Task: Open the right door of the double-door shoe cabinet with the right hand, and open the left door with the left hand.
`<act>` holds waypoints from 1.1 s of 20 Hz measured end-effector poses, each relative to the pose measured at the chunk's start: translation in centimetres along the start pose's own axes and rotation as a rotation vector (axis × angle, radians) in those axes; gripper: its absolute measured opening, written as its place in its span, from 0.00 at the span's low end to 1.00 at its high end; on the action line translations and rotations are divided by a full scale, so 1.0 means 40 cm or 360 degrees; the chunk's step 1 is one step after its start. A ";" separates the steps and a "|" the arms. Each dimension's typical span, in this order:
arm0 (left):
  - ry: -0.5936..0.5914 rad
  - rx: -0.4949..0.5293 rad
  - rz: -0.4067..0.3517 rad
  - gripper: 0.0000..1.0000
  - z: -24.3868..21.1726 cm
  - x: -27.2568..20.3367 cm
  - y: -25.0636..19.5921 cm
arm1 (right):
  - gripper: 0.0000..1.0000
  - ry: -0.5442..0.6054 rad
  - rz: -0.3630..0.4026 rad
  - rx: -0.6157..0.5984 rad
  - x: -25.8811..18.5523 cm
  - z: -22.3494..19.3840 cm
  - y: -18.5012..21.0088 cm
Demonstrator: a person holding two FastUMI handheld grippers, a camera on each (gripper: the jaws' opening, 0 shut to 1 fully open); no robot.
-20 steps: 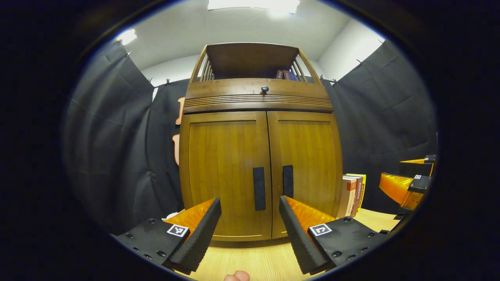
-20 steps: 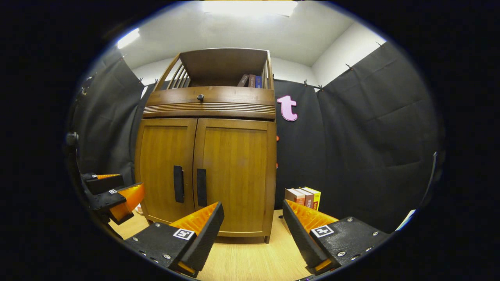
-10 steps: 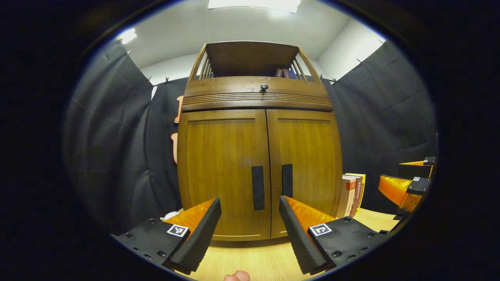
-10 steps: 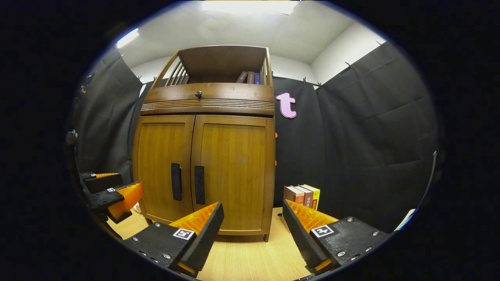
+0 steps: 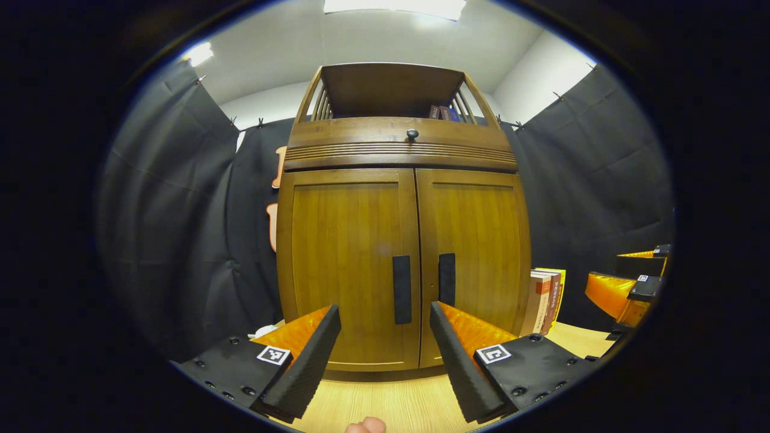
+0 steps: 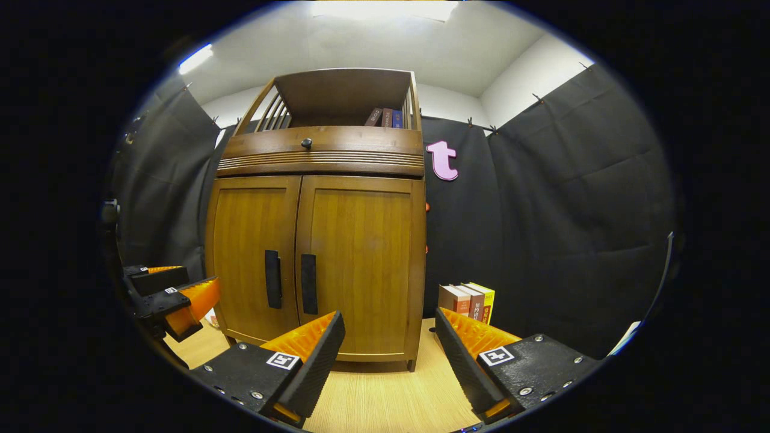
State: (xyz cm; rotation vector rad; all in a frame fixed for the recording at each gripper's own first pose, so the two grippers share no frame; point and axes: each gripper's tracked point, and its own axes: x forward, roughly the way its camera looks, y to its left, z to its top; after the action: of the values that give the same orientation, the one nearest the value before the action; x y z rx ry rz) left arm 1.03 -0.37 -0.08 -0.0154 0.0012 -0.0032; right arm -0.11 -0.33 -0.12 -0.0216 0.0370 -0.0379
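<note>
The shoe cabinet (image 5: 404,240) stands upright on the light wooden surface (image 5: 391,403), against the black cloth wall, and it is the landmark here. Its left door (image 5: 346,264) and right door (image 5: 475,252) are both closed and flush, with the left handle (image 5: 402,290) and the right handle (image 5: 446,279) standing side by side at the middle seam. Above the doors there is a ribbed band with a small round knob (image 5: 412,133), and above that an open shelf holding a few books (image 6: 384,117). The left gripper (image 5: 385,316) is in front of the cabinet, level with the lower part of the doors, its fingers spread wide and holding nothing, apart from the handles. The right gripper (image 6: 390,322) is in front of the cabinet's right bottom corner, fingers spread wide too and empty; in the left gripper view it appears far to the right of the cabinet (image 5: 625,288). A row of standing books (image 6: 468,302) is on the surface just beside the cabinet's right side.
</note>
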 end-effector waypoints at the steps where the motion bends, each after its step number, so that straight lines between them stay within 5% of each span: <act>1: 0.0004 -0.0003 0.0001 0.94 -0.006 -0.001 0.003 | 0.93 0.0004 0.0000 -0.0008 0.003 0.000 0.000; 10: 0.0023 -0.0017 0.0037 0.94 -0.013 -0.012 0.018 | 0.93 0.0025 0.0054 0.0001 0.051 0.002 0.028; 22: 0.0017 -0.0022 0.0071 0.94 0.001 -0.010 0.056 | 0.93 0.0135 0.0526 0.0110 0.375 -0.024 0.338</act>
State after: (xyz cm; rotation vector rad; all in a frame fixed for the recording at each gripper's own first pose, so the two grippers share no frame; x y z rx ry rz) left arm 0.62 1.88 -0.09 -0.0294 0.0125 0.0412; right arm 15.33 12.59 -1.92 0.0555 0.1239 0.2907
